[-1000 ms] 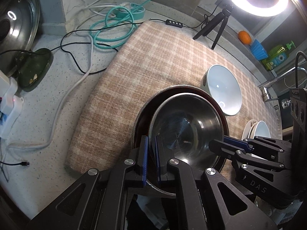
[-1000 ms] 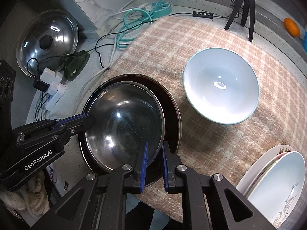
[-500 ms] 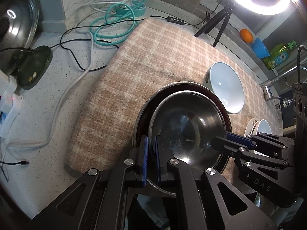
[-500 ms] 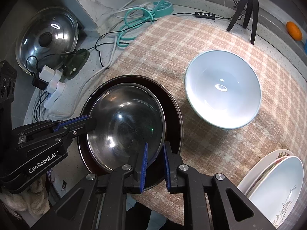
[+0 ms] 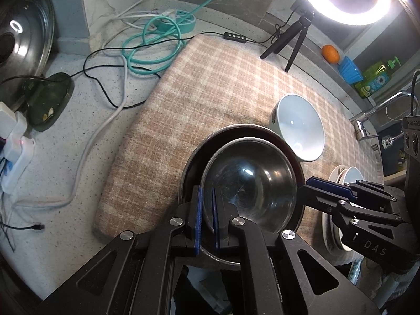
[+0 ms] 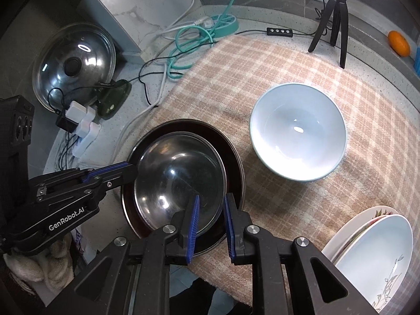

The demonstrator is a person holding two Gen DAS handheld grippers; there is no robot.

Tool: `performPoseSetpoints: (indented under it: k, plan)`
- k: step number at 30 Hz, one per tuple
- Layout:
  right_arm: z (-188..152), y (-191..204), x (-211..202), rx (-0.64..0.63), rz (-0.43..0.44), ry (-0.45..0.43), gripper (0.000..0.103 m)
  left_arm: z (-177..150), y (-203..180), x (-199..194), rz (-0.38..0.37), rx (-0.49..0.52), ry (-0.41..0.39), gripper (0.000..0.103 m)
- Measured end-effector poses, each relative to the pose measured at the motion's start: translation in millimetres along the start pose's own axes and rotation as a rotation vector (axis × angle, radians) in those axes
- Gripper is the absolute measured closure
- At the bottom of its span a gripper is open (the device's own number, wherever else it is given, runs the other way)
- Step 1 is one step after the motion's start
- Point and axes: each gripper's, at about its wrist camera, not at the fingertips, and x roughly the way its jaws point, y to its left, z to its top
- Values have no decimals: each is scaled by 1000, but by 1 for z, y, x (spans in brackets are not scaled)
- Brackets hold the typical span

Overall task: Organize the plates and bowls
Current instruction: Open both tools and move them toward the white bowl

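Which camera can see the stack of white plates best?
The right wrist view. There the white plates lie open at the lower right, with a plant drawing visible on the top one. In the left wrist view the right gripper hides most of them, so only a small part shows.

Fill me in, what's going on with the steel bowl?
Both handheld grippers are on the steel bowl, which sits nested in a dark pan on the plaid cloth. The left gripper pinches the bowl's rim; the right gripper has just been opening, its pads straddling the opposite rim without pressing.
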Motion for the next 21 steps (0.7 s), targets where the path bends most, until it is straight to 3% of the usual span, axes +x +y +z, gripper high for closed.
performPoseSetpoints:
  k: [9, 21]
  plan:
    - [0, -25, -35, 85, 74, -85, 86, 11, -2, -18, -43, -7, -39, 97]
    - [10, -81, -62, 205, 53, -162, 85, 45, -37, -8, -104, 34, -41, 95]
